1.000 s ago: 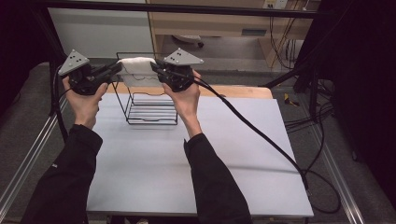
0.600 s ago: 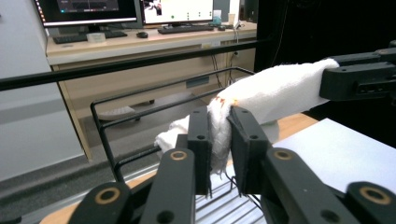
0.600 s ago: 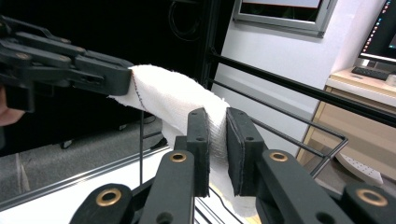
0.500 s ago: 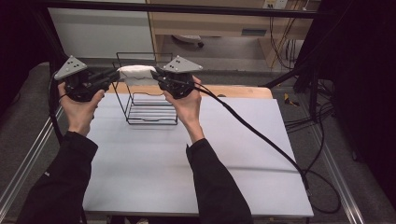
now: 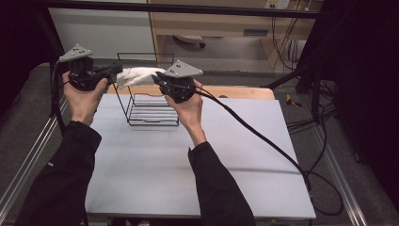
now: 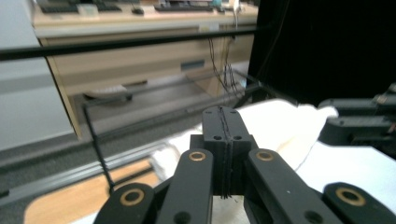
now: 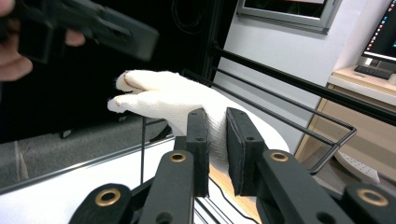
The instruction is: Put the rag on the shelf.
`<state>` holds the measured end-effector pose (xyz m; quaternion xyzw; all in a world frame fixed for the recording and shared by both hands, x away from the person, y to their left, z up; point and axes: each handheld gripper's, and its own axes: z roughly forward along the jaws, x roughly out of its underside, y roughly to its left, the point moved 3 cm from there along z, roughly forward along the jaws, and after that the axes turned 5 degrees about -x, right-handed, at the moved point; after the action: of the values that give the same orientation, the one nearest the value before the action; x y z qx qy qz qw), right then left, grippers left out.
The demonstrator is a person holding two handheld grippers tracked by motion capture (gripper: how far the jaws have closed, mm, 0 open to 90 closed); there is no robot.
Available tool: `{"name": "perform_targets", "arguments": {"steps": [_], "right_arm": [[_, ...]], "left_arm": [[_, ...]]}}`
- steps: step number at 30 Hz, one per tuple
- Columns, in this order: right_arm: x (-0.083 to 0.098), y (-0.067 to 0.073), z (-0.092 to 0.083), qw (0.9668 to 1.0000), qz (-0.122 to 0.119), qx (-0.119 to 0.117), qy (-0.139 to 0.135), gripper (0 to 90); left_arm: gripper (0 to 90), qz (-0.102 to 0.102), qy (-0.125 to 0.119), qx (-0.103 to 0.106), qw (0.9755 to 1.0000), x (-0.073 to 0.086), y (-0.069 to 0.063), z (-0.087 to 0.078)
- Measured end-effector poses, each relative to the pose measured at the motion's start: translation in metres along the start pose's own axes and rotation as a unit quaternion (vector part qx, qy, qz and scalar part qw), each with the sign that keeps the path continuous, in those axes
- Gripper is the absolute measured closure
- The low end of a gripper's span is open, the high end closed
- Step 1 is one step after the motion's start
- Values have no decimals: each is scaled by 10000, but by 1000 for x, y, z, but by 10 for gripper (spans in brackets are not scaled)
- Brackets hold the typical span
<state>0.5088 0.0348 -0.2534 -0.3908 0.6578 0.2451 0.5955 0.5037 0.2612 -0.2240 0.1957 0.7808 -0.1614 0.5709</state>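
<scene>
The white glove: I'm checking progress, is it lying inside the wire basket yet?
No, the white glove hangs in the air between both grippers, above the wire basket.

Both forearms reach forward and up, the left gripper (image 5: pixel 113 71) with its jaws just closed tight together, the right gripper (image 5: pixel 157 78) facing it, jaws apparently slightly apart in its own view.

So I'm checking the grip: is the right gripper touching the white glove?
Touching. In the right gripper view, the right gripper pinches the white glove between its pads.
</scene>
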Motion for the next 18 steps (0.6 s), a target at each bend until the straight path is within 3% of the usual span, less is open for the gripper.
{"name": "perform_targets", "arguments": {"steps": [9, 18], "right_arm": [[6, 1, -1, 9999, 7, -99, 127, 770], [0, 2, -6, 9995, 219, -223, 61, 591]], "left_arm": [[900, 111, 240, 130, 9996, 26, -5, 11], [900, 179, 212, 106, 9996, 33, -5, 14]]}}
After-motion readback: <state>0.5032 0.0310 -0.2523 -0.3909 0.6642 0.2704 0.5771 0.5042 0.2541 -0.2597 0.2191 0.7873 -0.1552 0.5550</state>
